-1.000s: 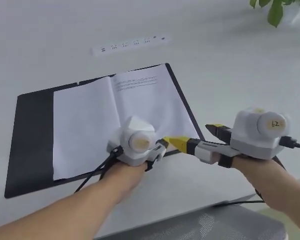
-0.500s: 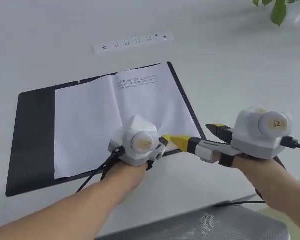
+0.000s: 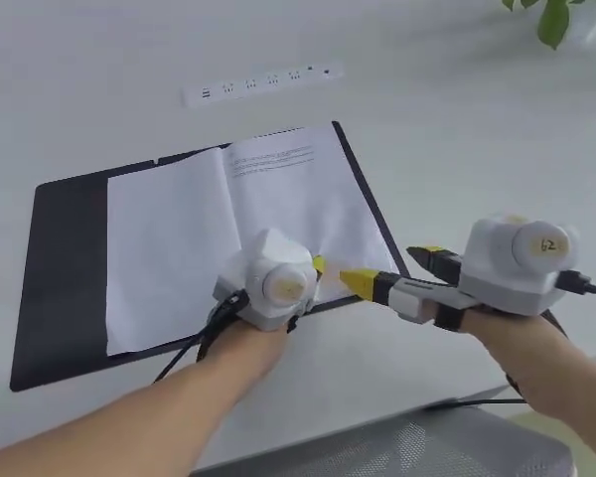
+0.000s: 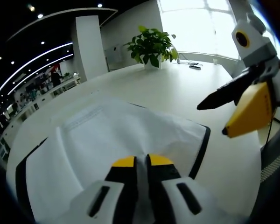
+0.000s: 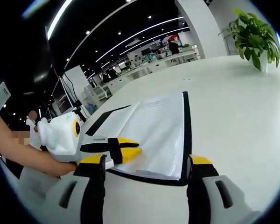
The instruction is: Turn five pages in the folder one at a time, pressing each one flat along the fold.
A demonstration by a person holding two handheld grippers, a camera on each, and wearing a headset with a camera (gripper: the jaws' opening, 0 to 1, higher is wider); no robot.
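The black folder [image 3: 60,278] lies open on the white table with white pages [image 3: 179,238] spread across it. My left gripper [image 3: 316,266] is at the right page's near edge, its yellow tips together. In the left gripper view, the left gripper [image 4: 142,162] is shut on that page [image 4: 112,130], and the paper creases around the tips. My right gripper [image 3: 387,266] hovers open just off the folder's near right corner, pointing left. The right gripper [image 5: 148,161] has its jaws wide apart, facing the folder [image 5: 184,135] and the left gripper [image 5: 130,151].
A white power strip [image 3: 258,86] lies beyond the folder. A potted plant [image 3: 551,20] stands at the far right. The table's near edge runs under my forearms, with a grey mesh seat [image 3: 407,447] below. Black cables trail from both grippers.
My left gripper has slid slightly forward onto the right page's near edge. The right gripper has stayed almost still.
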